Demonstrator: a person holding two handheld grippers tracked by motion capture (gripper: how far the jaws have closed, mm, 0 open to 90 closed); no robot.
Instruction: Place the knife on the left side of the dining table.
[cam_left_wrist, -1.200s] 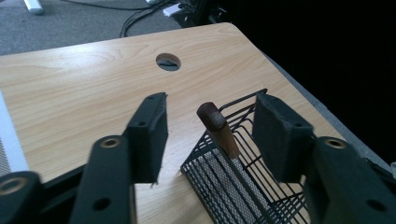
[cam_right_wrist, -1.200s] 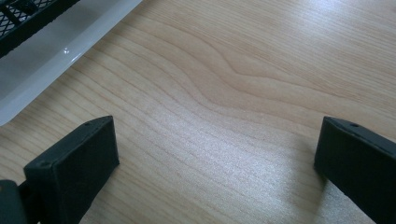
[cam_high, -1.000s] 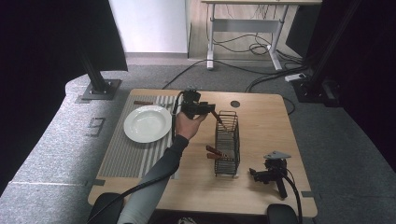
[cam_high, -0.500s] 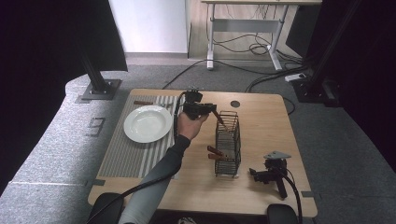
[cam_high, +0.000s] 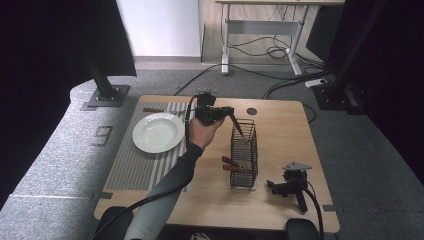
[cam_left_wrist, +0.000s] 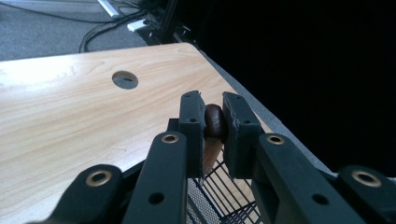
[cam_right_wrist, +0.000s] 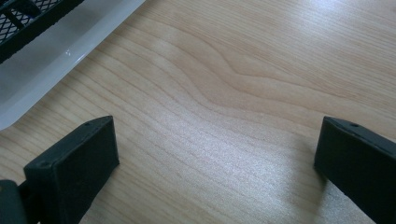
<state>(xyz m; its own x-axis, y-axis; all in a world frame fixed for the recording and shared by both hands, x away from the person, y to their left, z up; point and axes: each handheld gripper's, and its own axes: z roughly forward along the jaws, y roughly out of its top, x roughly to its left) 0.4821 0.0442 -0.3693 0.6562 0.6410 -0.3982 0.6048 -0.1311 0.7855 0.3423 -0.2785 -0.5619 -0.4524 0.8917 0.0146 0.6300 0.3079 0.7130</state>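
Your left gripper (cam_high: 231, 116) is hovering over the far end of the black wire basket (cam_high: 244, 152), its jaws, which have just been closing, now pinching the rounded brown handle (cam_left_wrist: 214, 122) of a wooden utensil standing in that basket. Your right gripper (cam_high: 289, 186) is resting on the wooden table (cam_high: 280, 125) near the basket's near end, jaws spread wide with bare tabletop between them. A white plate (cam_high: 158, 132) is lying on the striped mat (cam_high: 131, 165).

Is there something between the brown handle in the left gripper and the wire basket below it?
Nothing visible. The left gripper is shut on the handle, whose lower end already reaches the open top of the basket. Two more brown handles lie at the basket's near end, away from this one.
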